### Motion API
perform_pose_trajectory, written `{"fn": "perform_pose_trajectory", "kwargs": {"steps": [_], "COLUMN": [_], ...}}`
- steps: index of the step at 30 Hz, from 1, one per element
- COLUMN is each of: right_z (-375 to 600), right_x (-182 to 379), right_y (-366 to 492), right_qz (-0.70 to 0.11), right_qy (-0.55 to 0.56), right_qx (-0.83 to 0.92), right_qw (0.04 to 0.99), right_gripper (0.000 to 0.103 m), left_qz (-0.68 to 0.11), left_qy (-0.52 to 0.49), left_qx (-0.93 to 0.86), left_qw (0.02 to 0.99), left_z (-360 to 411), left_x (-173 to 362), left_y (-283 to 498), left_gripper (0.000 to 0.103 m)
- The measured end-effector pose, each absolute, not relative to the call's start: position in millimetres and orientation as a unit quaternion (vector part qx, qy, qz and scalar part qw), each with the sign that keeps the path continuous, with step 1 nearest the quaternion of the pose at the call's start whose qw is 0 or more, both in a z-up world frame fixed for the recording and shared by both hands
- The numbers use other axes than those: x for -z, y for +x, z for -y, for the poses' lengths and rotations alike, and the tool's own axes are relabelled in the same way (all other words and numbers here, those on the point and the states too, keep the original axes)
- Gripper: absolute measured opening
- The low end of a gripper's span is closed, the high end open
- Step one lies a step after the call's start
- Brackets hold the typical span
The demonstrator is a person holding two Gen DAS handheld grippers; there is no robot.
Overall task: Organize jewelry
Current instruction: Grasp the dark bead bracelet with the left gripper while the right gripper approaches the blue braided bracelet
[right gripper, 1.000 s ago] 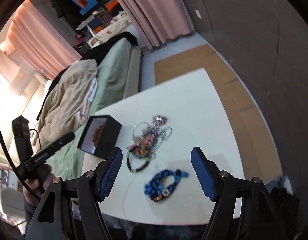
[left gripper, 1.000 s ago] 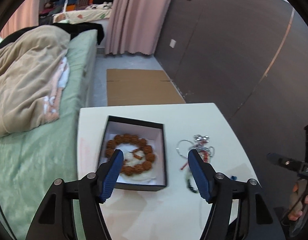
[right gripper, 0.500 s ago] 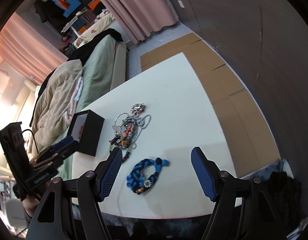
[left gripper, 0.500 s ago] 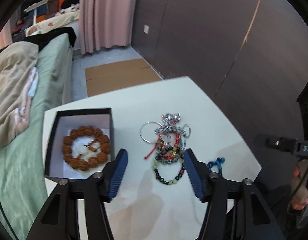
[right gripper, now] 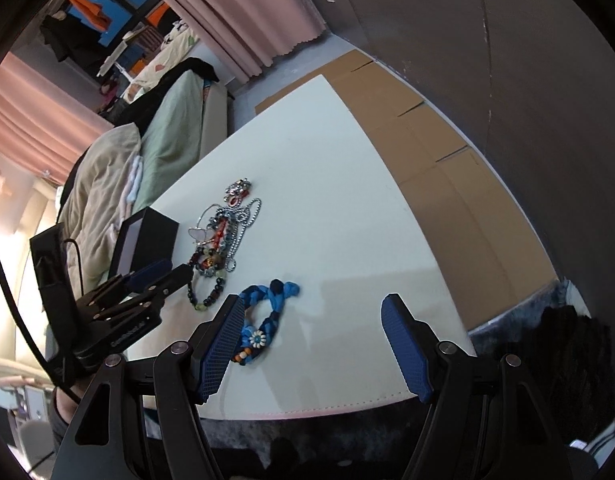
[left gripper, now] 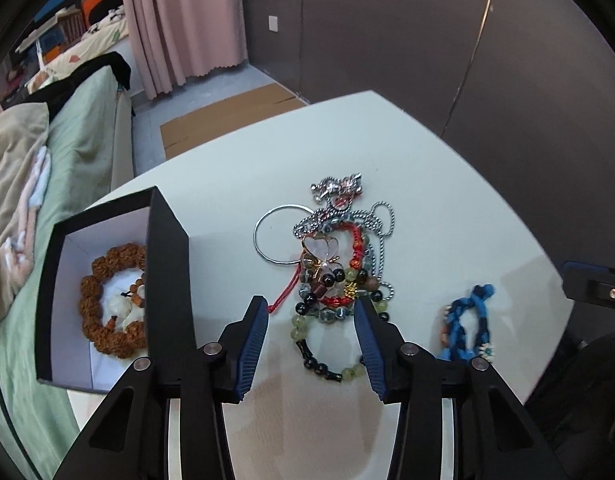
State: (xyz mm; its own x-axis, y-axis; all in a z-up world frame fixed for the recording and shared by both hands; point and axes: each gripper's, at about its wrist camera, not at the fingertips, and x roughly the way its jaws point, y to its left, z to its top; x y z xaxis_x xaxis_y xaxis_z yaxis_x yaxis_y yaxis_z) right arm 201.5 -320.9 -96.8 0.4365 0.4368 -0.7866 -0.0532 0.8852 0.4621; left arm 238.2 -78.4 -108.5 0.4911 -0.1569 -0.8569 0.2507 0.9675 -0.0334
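Note:
A tangle of jewelry (left gripper: 335, 256) lies mid-table: silver chains, a thin silver ring, red cord, a butterfly pendant and a green-and-black bead bracelet (left gripper: 327, 344). My left gripper (left gripper: 311, 312) is open, just above the bead bracelet, straddling it. A black box (left gripper: 167, 264) on the left holds a brown bead bracelet (left gripper: 107, 304). A blue braided bracelet (left gripper: 467, 320) lies to the right. My right gripper (right gripper: 311, 312) is open and empty above the table's near edge, the blue bracelet (right gripper: 267, 312) by its left finger. The left gripper (right gripper: 155, 276) also shows there.
The white table (left gripper: 427, 184) stands beside a bed with green sheet and beige blanket (left gripper: 23, 184). Cardboard (right gripper: 447, 152) lies on the floor along a dark wall. Pink curtains (left gripper: 179, 20) hang at the back.
My left gripper has moved right and down, from over the box to the jewelry pile. The right gripper has drifted right, so the blue bracelet now sits by its left finger.

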Motion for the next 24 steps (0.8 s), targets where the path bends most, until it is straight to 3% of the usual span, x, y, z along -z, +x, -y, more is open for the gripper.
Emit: {"fn": "perform_pose_trajectory", "kwargs": {"steps": [6, 9, 11, 14, 24], "right_z": [314, 310, 309, 304, 275], "right_x": [99, 99, 99, 98, 96], "right_y": [204, 205, 206, 207, 205], "right_qz": [-0.511, -0.512, -0.512, -0.51, -0.511], "right_qy": [0.175, 0.174, 0.173, 0.173, 0.148], "right_qx": [-0.141, -0.142, -0.136, -0.13, -0.141], "right_qw": [0.83, 0.829, 0.831, 0.833, 0.835], "right_gripper": [0.071, 0.071, 0.071, 0.071, 0.071], "left_qz": [-0.51, -0.512, -0.516, -0.523, -0.501], "left_qy": [0.064, 0.057, 0.042, 0.028, 0.003], "left_qx": [0.12, 0.119, 0.122, 0.124, 0.14], "left_qw": [0.85, 0.849, 0.847, 0.843, 0.854], "left_z": [83, 80, 75, 69, 66], "left_x": [128, 129, 128, 127, 109], "left_y": [241, 239, 237, 235, 225], "left_gripper": [0.046, 0.039, 0.023, 0.009, 0.008]}}
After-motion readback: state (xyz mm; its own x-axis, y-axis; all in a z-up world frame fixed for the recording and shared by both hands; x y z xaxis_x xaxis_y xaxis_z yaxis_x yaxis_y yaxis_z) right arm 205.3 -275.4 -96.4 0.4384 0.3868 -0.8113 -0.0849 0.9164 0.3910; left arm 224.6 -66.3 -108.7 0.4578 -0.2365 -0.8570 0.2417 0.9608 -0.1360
